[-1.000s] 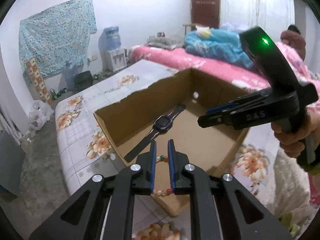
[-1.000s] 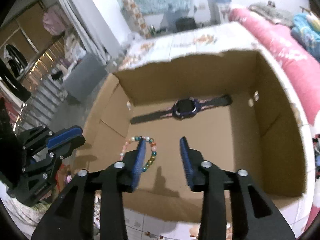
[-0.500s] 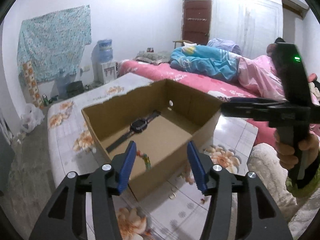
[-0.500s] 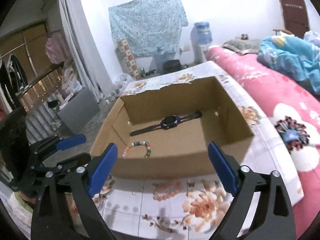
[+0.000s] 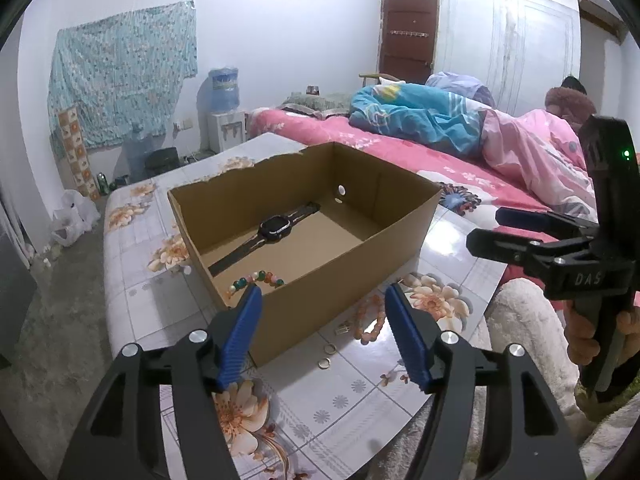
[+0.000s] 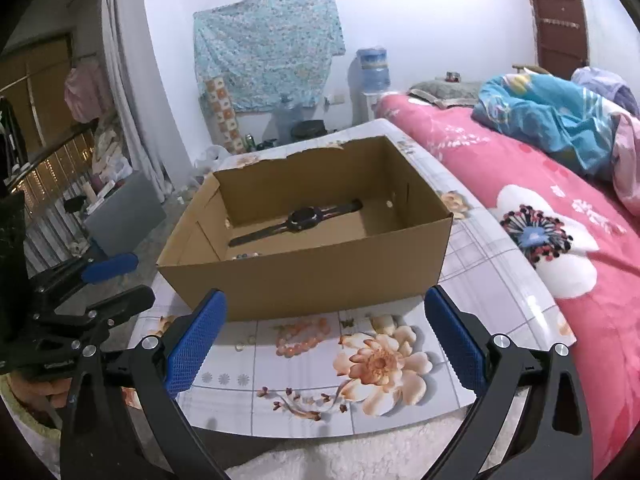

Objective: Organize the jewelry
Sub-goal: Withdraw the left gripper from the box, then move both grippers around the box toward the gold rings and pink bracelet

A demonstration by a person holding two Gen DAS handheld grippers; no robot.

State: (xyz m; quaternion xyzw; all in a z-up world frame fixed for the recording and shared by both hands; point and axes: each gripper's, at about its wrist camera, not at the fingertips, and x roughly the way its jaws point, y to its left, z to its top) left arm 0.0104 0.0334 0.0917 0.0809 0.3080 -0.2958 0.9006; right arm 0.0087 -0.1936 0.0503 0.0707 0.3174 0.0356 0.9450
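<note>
- Cool, even indoor light is filling both views, leaving the white walls bright.
- Glare is shining off the glossy floral tabletop point(image 5: 452, 236).
- Fisheye distortion is bending the edges, and black vignetting is cutting the corners.
- Focus is holding sharp, with soft shadows.

The left wrist view is looking forward and down along its own blue fingers point(image 5: 240, 340) from the near left corner of the cardboard box point(image 5: 340, 276), with the right gripper point(image 5: 486, 226) showing at the right edge. The right wrist view is facing the box's point(image 6: 304, 284) long front wall squarely from close by, with the left gripper point(image 6: 138, 278) at its left edge. Both are taking in the box interior, the flowered table point(image 5: 360, 392), the pink bed point(image 6: 520, 168) and the far wall.
</note>
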